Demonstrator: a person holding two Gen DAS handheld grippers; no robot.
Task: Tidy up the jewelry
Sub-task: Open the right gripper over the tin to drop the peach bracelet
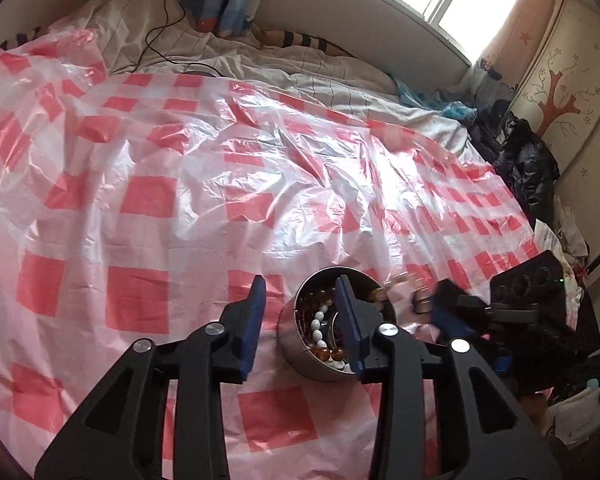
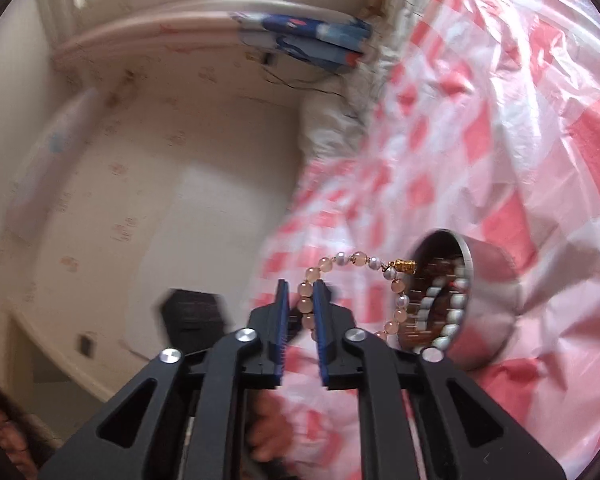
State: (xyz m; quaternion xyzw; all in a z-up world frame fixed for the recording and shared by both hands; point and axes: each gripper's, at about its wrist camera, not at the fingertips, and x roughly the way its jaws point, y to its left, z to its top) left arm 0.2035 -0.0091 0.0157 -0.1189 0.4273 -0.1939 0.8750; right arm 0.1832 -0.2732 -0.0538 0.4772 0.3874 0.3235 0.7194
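Observation:
A round metal tin stands on the red-and-white checked plastic sheet, holding white and amber beaded jewelry. My left gripper is open; its right finger hangs over the tin's mouth, its left finger outside. My right gripper is shut on a peach-and-pearl bead bracelet with a gold clasp, held just beside the tin's mouth. The right gripper also shows, blurred, in the left wrist view to the right of the tin.
The sheet covers a bed with white bedding behind. A black cable lies at the back. Dark clothes and clutter pile at the bed's right edge. A wall is on the other side.

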